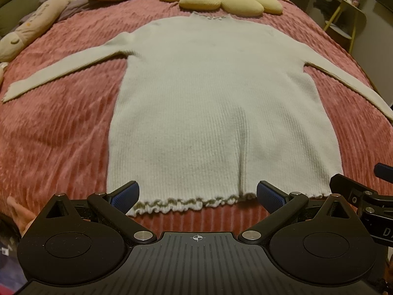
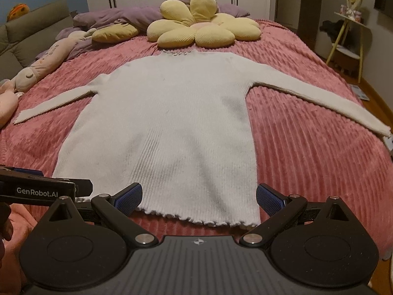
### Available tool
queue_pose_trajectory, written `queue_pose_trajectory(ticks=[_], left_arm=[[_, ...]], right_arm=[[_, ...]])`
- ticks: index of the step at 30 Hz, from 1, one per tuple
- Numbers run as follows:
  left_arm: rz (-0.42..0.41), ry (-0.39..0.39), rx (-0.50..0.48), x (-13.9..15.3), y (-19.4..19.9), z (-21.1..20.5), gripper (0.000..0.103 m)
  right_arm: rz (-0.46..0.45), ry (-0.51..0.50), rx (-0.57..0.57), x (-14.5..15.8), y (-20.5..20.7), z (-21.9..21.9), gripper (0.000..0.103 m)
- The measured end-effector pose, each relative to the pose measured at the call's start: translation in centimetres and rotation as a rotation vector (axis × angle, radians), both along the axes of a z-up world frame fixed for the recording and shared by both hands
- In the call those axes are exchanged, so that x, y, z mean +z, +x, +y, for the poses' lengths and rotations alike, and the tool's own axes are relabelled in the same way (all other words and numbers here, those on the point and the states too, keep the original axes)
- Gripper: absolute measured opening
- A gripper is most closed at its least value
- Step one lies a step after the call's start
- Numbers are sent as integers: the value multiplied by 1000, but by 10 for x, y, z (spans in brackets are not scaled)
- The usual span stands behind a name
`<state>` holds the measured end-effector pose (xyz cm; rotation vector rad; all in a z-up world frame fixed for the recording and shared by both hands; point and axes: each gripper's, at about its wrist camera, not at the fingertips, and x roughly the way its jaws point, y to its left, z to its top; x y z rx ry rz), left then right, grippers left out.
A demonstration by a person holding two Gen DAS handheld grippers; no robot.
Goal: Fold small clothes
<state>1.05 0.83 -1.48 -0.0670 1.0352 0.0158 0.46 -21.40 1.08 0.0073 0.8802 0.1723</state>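
A small white ribbed sweater [image 1: 208,103] lies flat and face down on the pink bedspread [image 1: 56,132], sleeves spread to both sides, frilled hem nearest me. It also shows in the right wrist view [image 2: 167,127]. My left gripper [image 1: 197,193] is open and empty, its blue pads just above the hem's left half. My right gripper [image 2: 199,196] is open and empty over the hem's right half. The right gripper's side shows at the right edge of the left wrist view [image 1: 363,194]; the left gripper's side shows at the left edge of the right wrist view [image 2: 36,188].
A yellow flower-shaped cushion [image 2: 196,27] lies beyond the collar. A pink plush toy [image 2: 41,66] and a purple blanket [image 2: 118,16] lie at the far left. A small yellow side table [image 2: 348,39] stands off the bed's right side.
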Motion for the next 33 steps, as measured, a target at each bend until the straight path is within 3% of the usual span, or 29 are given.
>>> queue_pose_trajectory(ticks=[9,18,24,28,30,33], left_arm=[[3,-7,1,-10,3,3,103],[32,-114,48,-26,10,18,103],[42,-67,43,-34,18,13,103],[32,-62,47,-37,26,12,103],[12,-61,56,-36,34,12,103],[-17,-59,74,-34,49,13,103]], right_arm=[[50,76,14,-10,7,-8,99],[65,153,17,-20,13,-16,99],[61,177,25,-25,18,-20,99],[66,243,24,-32,28,-33,91],[40,293,-9,-33,39,-51,87],[-55,314,-144,-31,66,-99,81]])
